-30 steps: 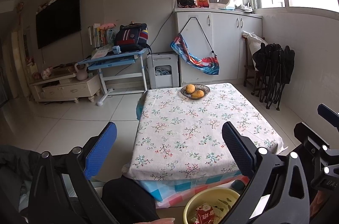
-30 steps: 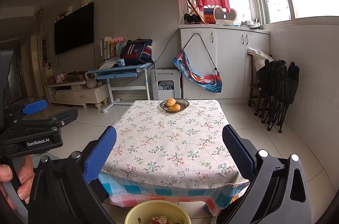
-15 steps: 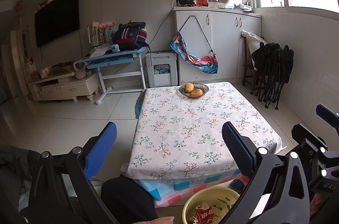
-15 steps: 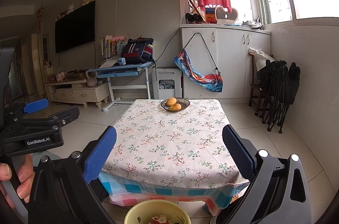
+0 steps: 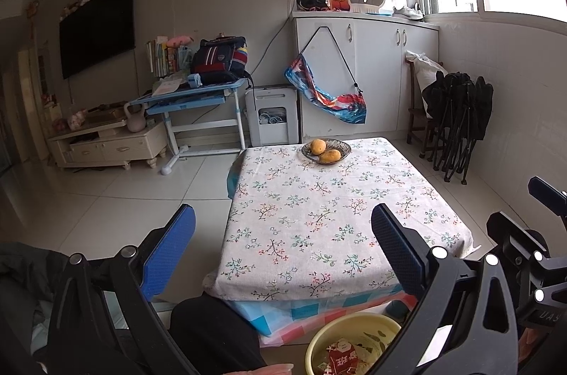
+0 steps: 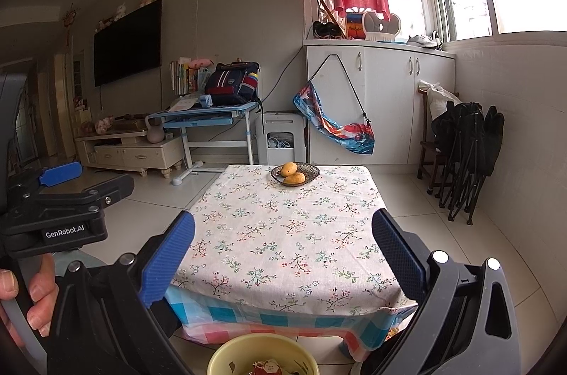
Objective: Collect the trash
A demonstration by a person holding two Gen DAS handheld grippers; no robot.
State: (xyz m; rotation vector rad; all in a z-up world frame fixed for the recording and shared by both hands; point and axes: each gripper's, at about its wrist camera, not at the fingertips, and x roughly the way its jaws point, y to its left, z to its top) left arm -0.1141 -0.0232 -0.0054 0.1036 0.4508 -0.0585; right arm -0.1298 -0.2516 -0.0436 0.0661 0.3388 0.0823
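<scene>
A yellow bin (image 5: pixel 354 327) stands on the floor in front of the low table, with a red and white wrapper (image 5: pixel 342 355) and other scraps inside. The right wrist view shows the same bin (image 6: pixel 262 348) at the bottom edge. My left gripper (image 5: pixel 283 251) is open and empty, raised above the near end of the table. My right gripper (image 6: pixel 283 254) is likewise open and empty, level with the left one. The flowered tablecloth (image 5: pixel 329 208) carries no loose trash that I can see.
A dark dish with two mangoes (image 5: pixel 326 151) sits at the table's far end. Folded black chairs (image 5: pixel 457 119) lean on the right wall. A blue desk (image 5: pixel 198 95) and white cabinets (image 5: pixel 365 73) stand behind. A dark-clothed knee (image 5: pixel 212 332) is at bottom left.
Both views have shifted very slightly; the grippers stay open and empty, and nothing on the table or in the bin has moved.
</scene>
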